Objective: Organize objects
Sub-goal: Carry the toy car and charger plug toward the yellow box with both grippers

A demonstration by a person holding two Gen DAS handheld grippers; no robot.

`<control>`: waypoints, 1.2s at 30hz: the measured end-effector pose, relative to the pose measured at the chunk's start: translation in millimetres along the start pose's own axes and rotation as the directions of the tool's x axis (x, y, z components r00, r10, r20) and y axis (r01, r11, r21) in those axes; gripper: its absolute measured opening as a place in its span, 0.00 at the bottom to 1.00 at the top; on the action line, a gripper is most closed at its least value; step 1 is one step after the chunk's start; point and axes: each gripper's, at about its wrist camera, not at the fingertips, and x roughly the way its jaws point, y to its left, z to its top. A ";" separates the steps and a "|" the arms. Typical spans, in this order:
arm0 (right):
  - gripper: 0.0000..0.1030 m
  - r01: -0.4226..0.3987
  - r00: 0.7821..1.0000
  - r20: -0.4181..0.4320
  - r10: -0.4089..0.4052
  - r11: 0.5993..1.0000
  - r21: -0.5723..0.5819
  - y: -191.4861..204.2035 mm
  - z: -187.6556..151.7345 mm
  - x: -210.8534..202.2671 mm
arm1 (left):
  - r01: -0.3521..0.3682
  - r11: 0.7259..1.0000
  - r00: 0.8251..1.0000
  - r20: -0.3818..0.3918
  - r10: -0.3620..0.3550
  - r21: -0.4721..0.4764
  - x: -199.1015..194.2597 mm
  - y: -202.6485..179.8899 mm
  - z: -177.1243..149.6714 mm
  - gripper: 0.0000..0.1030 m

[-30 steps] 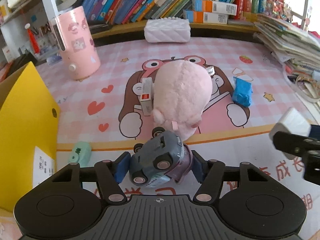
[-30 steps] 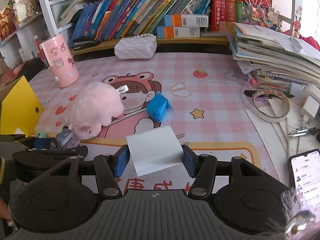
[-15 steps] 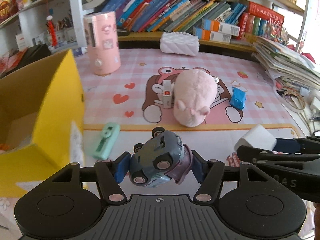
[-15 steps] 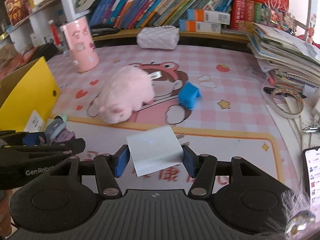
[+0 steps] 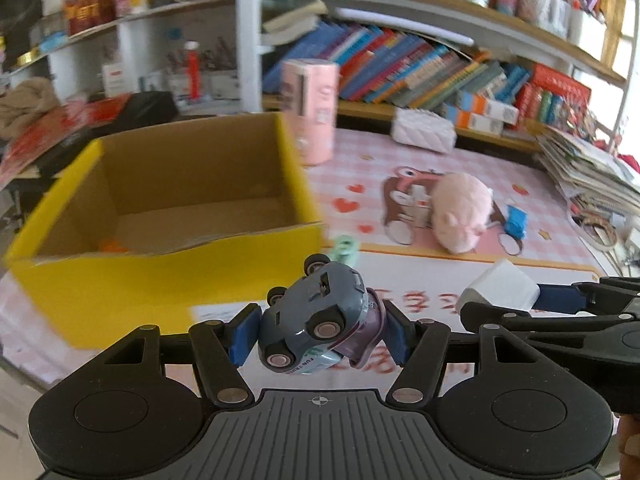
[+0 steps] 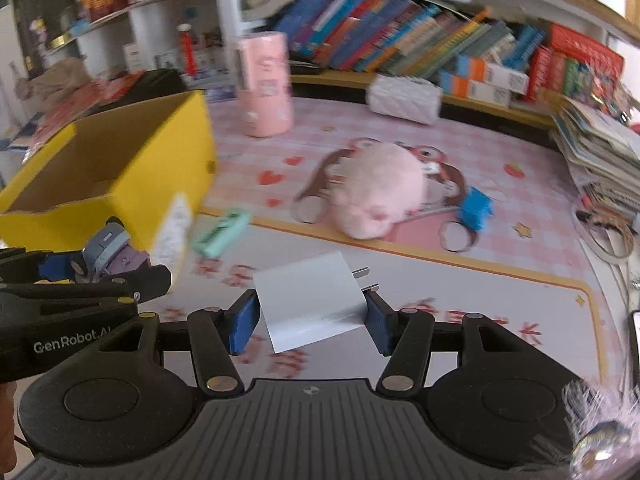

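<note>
My left gripper (image 5: 318,330) is shut on a grey toy car (image 5: 316,318), held on its side above the table in front of the open yellow cardboard box (image 5: 168,276). My right gripper (image 6: 310,314) is shut on a white plug charger (image 6: 310,304); it also shows in the left wrist view (image 5: 500,290). The left gripper with the car shows at the left of the right wrist view (image 6: 108,254). A pink plush pig (image 6: 374,188), a blue packet (image 6: 474,208) and a mint green item (image 6: 220,232) lie on the pink mat.
A pink cylinder (image 6: 264,84) and a white quilted pouch (image 6: 402,94) stand at the back before a shelf of books (image 6: 400,44). A stack of papers (image 6: 596,148) and a tape roll (image 6: 608,236) lie at the right. A small box (image 5: 418,204) rests by the pig.
Both grippers have moved left and risen, still holding the car and the charger. The yellow box now shows its open inside in the left wrist view.
</note>
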 end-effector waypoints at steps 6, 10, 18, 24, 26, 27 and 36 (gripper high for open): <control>0.52 -0.030 0.999 0.013 0.031 0.999 -0.042 51.5 -7.4 -12.5 | -0.033 0.999 0.999 0.010 0.033 -0.036 -31.1 42.3 -19.5 0.61; 0.52 -0.057 0.998 -0.003 0.057 0.996 -0.071 86.0 -18.1 -19.2 | -0.060 0.996 0.998 0.005 0.060 -0.070 -49.5 69.1 -33.9 0.61; 0.52 -0.081 0.997 0.003 0.082 0.992 -0.099 135.5 -34.7 -34.6 | -0.082 0.993 0.996 0.020 0.084 -0.089 -78.6 104.3 -53.7 0.61; 0.52 -0.076 0.997 0.026 0.079 0.992 -0.099 157.9 -43.3 -46.6 | -0.080 0.993 0.996 0.043 0.084 -0.085 -92.5 119.3 -59.0 0.61; 0.52 -0.072 0.997 0.032 0.076 0.993 -0.096 162.1 -45.7 -50.0 | -0.076 0.994 0.995 0.051 0.080 -0.077 -95.8 121.8 -60.3 0.61; 0.52 -0.071 0.997 0.035 0.074 0.993 -0.093 164.0 -46.7 -51.2 | -0.074 0.995 0.995 0.054 0.078 -0.073 -97.6 122.9 -61.0 0.61; 0.52 -0.054 0.997 0.048 0.057 0.996 -0.065 173.2 -57.0 -60.5 | -0.059 0.997 0.996 0.063 0.062 -0.041 -106.6 127.5 -68.4 0.61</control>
